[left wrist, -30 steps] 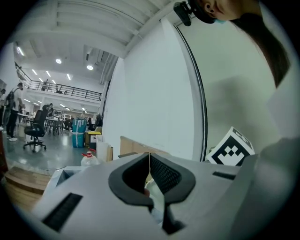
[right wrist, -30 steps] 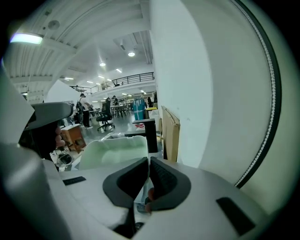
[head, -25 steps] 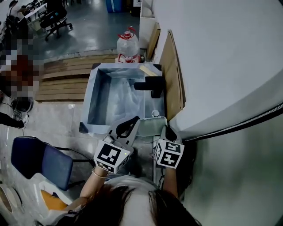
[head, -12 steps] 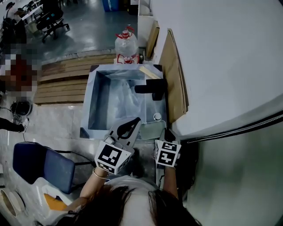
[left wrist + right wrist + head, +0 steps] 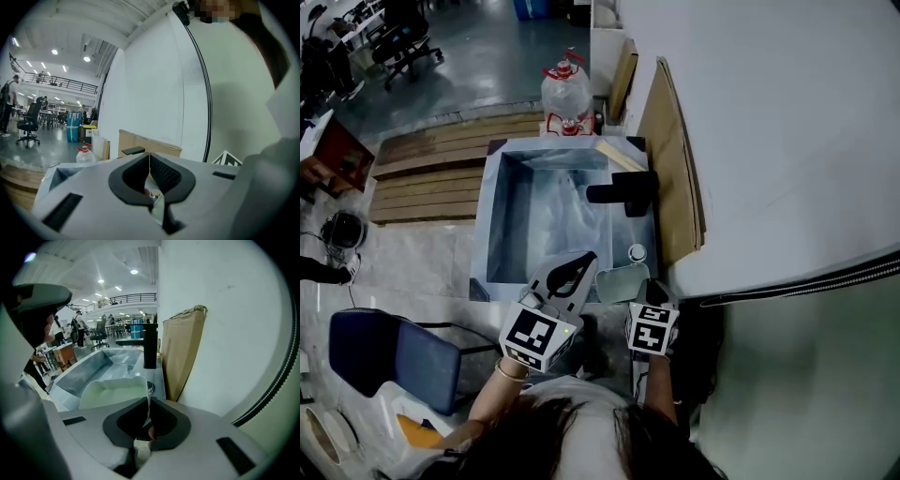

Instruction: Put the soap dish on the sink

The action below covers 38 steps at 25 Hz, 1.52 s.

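Here, soap dish [image 5: 115,390] rim clamped in right gripper [image 5: 148,401] jaws — at sink [image 5: 89,369] corner

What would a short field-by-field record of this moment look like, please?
setting: steel sink beside a white wall, cardboard standing between them
tap: black faucet on the sink's right ledge
held item: pale green soap dish, at the sink's near right corner; whether it rests there, cannot tell
right: right gripper, jaws shut on the soap dish's edge
left: left gripper, jaws together, nothing between them, beside the soap dish
beyond sink: water jug with red cap
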Motion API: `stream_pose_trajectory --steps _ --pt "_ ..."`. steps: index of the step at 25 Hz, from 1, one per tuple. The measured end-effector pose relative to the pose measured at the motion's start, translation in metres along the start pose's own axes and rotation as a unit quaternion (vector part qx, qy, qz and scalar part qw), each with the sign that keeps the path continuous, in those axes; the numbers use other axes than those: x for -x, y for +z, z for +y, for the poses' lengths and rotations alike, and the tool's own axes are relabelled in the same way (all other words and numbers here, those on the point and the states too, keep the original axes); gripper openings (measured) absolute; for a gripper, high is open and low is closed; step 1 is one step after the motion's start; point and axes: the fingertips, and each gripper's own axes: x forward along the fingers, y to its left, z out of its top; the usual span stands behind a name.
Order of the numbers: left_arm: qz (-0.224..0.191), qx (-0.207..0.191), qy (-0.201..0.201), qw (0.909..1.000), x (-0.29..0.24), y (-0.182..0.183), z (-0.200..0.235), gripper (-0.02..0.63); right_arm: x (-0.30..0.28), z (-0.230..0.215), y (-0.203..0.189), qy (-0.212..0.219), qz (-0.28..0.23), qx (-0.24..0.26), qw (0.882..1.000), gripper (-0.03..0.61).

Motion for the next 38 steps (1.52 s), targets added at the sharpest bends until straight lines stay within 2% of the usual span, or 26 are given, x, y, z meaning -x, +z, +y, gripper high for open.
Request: stream_pose_trajectory --steps 11,38 --pt "0.014 0.008 -0.006 0.9999 -0.012 -0.01 0.011 0.009 -0.022 0.006 -0.009 0.002 0.018 0.034 0.999 0.034" --pt "0.022 0.004 0.003 0.9998 -0.004 -0.012 0.012 0.009 -0.039 0.012 -0.027 0.029 0.029 -0.006 0.999 0.037"
